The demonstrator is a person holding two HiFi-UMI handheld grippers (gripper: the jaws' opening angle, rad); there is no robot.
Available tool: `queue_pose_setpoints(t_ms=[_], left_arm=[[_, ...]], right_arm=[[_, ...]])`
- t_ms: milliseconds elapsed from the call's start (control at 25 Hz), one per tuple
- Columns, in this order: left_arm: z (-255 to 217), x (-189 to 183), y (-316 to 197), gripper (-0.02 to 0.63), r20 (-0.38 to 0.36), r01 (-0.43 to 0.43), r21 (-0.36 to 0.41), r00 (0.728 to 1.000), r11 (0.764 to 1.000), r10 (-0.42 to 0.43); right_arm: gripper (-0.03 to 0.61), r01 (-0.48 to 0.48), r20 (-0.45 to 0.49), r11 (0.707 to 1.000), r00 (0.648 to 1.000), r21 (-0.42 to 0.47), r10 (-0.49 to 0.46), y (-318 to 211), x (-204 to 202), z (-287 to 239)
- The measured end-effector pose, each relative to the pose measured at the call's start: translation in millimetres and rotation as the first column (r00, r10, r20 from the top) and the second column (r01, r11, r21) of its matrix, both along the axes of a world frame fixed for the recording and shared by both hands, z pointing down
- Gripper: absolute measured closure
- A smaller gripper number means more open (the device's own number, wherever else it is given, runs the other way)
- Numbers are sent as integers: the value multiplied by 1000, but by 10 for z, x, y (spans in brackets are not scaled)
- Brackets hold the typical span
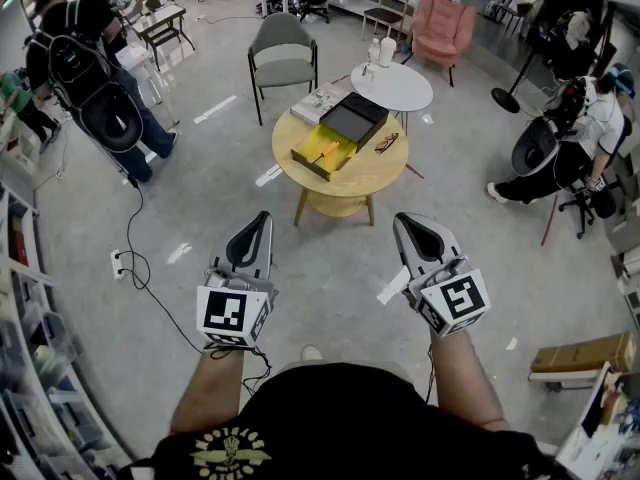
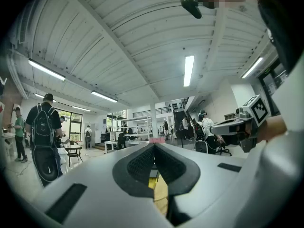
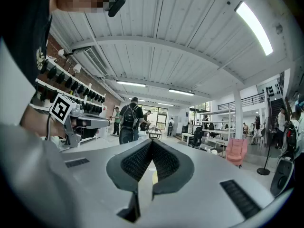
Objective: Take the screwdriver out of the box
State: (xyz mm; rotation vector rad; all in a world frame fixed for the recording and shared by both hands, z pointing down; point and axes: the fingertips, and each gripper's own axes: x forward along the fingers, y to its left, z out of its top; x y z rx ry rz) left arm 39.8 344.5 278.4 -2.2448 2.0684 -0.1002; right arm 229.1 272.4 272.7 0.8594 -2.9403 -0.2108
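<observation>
The left hand-held gripper point(image 1: 258, 230) and right hand-held gripper point(image 1: 408, 228) each had jaws together on nothing, held level above the floor and well short of the round counter point(image 1: 375, 180) farther off. There the open box point(image 1: 345, 128) sat with what seemed the orange screwdriver point(image 1: 328, 151) inside. Nothing was done yet: approach, grasp and lift-out all remained

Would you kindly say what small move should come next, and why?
Probably step toward the table first. Both the left gripper and right gripper are shut and empty, held level and well short of the open box that sits on it.
</observation>
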Motion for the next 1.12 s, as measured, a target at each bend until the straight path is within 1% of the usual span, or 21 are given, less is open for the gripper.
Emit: queue_pose_setpoints(t_ms=[120, 240, 360, 480, 640, 720, 840, 1120], left_arm=[[59, -99, 9, 600, -41, 15, 2, 999, 1000, -15], [103, -144, 2, 600, -51, 15, -8, 999, 1000, -15], [187, -179, -32, 600, -68, 9, -19, 998, 1000, -10], [284, -209, -87, 600, -65, 6, -37, 998, 999, -8], [346, -234, -196, 600, -48, 22, -56, 999, 998, -24], [345, -313, -242, 600, -46, 39, -49, 998, 998, -41], [380, -486, -310, 600, -45, 61, -52, 997, 997, -63], [374, -642, -697, 600, -57, 70, -65, 996, 995, -73]], right_arm=[[563, 10, -23, 1000, 1000, -11, -11, 59, -67, 28], [563, 21, -43, 999, 999, -44, -23, 104, -76, 89], [563, 16, -40, 999, 999, -49, -18, 87, -96, 105], [563, 19, -43, 998, 999, -67, -22, 29, -116, 180], [563, 43, -31, 996, 998, -75, -46, -129, -167, 210], [563, 74, -47, 993, 996, -96, -79, -168, -231, 292], [563, 101, -43, 990, 994, -101, -106, -272, -400, 346], [563, 96, -29, 988, 995, -118, -100, -796, -597, 372]])
